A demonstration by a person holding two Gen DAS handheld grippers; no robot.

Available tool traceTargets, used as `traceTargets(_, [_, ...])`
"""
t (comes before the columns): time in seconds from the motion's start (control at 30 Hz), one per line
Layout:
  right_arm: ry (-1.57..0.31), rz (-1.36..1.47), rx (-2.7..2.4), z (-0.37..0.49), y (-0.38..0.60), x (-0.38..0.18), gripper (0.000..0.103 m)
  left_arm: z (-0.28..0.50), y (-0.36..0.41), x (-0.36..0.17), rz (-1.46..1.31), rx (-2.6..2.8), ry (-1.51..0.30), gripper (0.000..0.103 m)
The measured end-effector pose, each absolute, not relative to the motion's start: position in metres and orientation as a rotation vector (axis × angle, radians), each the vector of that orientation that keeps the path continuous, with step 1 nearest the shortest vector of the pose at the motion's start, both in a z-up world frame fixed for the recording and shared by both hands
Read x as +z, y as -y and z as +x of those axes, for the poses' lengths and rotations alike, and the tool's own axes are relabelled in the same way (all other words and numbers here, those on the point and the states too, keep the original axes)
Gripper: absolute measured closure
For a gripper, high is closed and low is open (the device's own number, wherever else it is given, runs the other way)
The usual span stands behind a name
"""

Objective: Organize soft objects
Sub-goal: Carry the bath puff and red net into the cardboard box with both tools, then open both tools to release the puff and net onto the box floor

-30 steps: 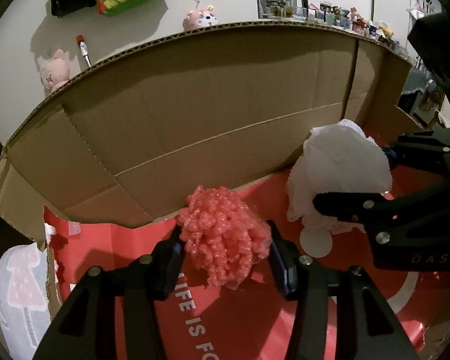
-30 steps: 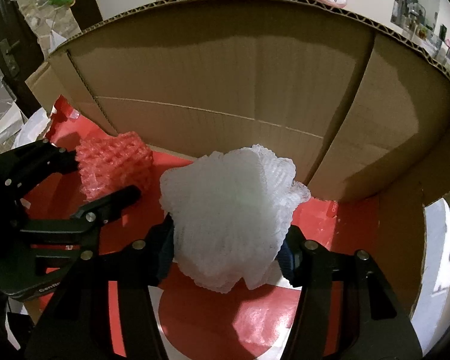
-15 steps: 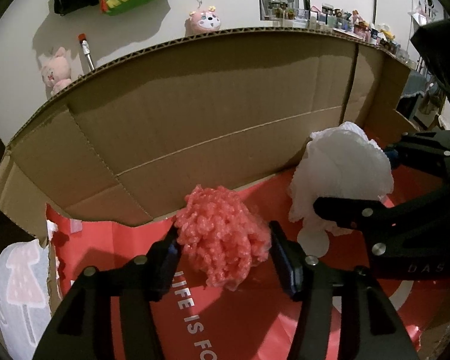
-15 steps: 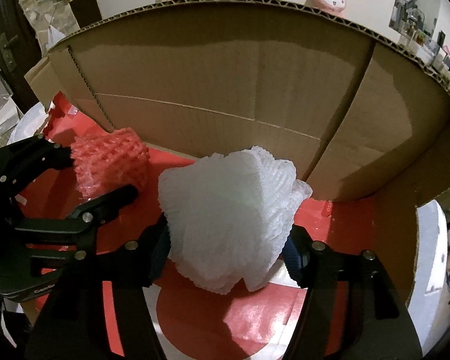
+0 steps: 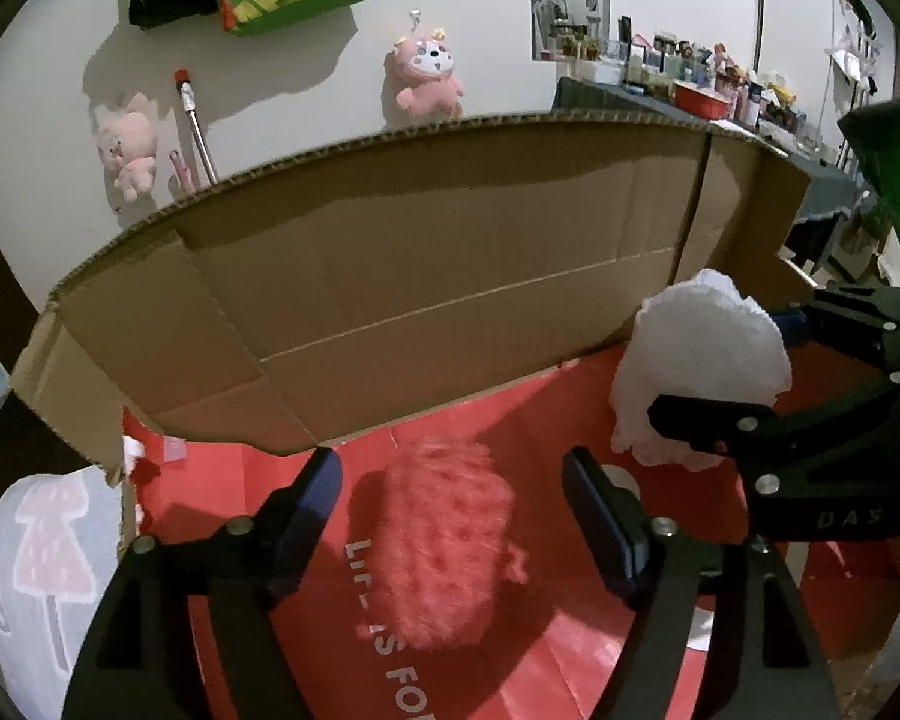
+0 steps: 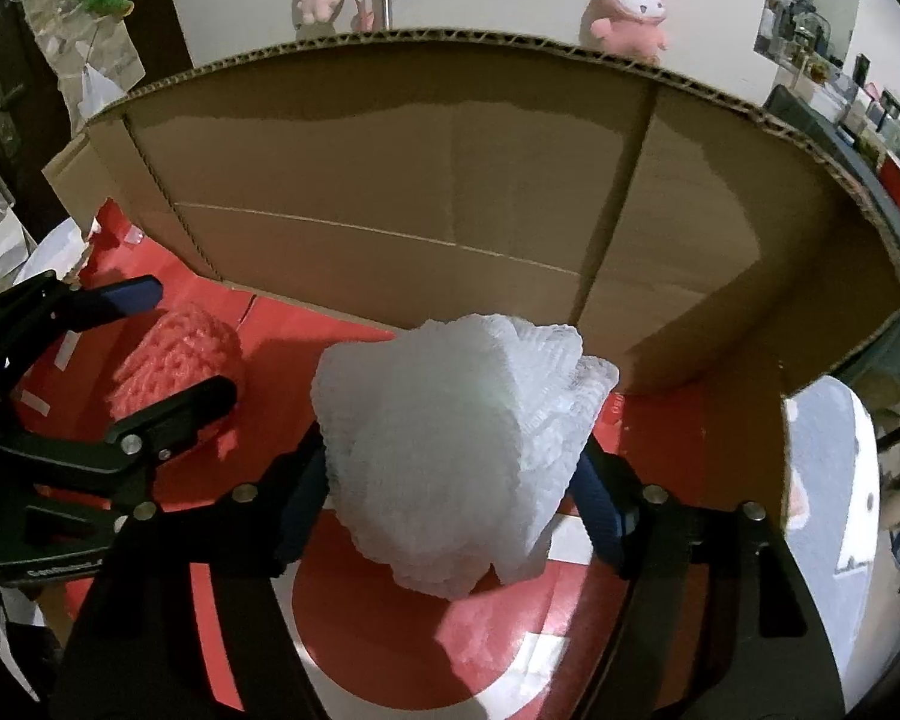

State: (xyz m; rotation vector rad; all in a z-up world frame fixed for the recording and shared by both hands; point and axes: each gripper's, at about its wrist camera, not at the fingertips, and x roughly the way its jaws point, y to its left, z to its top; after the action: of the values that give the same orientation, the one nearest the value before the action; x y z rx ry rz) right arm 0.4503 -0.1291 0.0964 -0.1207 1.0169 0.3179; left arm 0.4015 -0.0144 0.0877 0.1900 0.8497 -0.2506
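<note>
Gaping wide, the left gripper [image 5: 450, 468] frames blurred pink foam [image 5: 444, 546], not touching it.
Right gripper [image 6: 456, 474] pinches white foam [image 6: 462, 450] above the box's [image 6: 390, 180] red floor [image 6: 390, 648].

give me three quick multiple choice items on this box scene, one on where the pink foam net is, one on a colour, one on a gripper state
1. The pink foam net lies:
A. on the red box floor
B. outside the cardboard box
C. on the white foam net

2. The right gripper holds a net coloured:
A. green
B. white
C. blue

3. The left gripper is:
A. shut on the pink net
B. open, clear of it
C. out of view

Key: 1 A, it sits on the red floor between the spread fingers; 2 B, white mesh fills its fingers; 3 B, gaps show on both sides.
</note>
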Motion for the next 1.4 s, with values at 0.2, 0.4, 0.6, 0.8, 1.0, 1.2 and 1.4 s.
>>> traceTargets(0.2, [-1.003,-0.107,0.304,0.442,0.137,0.107,0.027,0.388,0.012,0.102,0.171,-0.249,-0.82,0.016])
traceTargets(0.4, [-0.96,-0.095,0.287,0.428,0.142,0.126,0.023,0.366,0.01,0.125,0.138,-0.254,-0.764,0.008])
traceTargets(0.6, [-0.93,-0.101,0.274,0.412,0.146,0.144,0.019,0.34,0.006,0.148,0.114,-0.261,-0.708,0.003])
traceTargets(0.8, [-0.882,-0.103,0.27,0.379,0.146,0.166,0.016,0.305,-0.001,0.168,0.056,-0.256,-0.657,0.0])
traceTargets(1.0, [-0.814,-0.072,0.292,0.335,0.151,0.192,0.011,0.263,-0.005,0.189,0.024,-0.253,-0.601,0.0])
traceTargets(1.2, [-0.704,-0.117,0.296,0.276,0.153,0.218,0.01,0.216,-0.008,0.21,0.0,-0.271,-0.529,0.0])
traceTargets(1.4, [-0.6,-0.129,0.288,0.215,0.161,0.234,0.006,0.165,-0.007,0.221,-0.006,-0.296,-0.455,0.0])
